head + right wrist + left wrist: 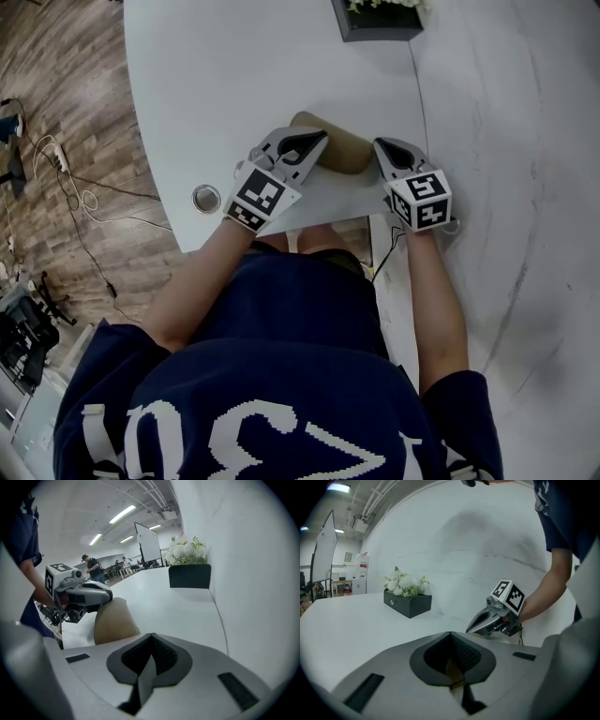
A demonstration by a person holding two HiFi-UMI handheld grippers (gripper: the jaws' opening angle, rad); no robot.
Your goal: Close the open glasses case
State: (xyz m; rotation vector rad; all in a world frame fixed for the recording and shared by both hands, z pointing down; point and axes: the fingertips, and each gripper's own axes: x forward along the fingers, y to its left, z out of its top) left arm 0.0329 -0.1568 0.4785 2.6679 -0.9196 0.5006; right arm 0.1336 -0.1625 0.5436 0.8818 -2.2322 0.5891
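Two tongs, both shut & empty (L tongs (314,142) atop the 1 glasses case (349,155), R tongs (386,150) just beside it).

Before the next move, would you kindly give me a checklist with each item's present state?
1. Tan rounded glasses case lies on the white table: ok.
2. Case lid fully shut: cannot tell.
3. Left gripper over the case's left end: ok.
4. Left gripper's hold on the case: cannot tell.
5. Right gripper jaws together, empty, beside the case's right end: ok.
6. Black box of white flowers far from both grippers: ok.
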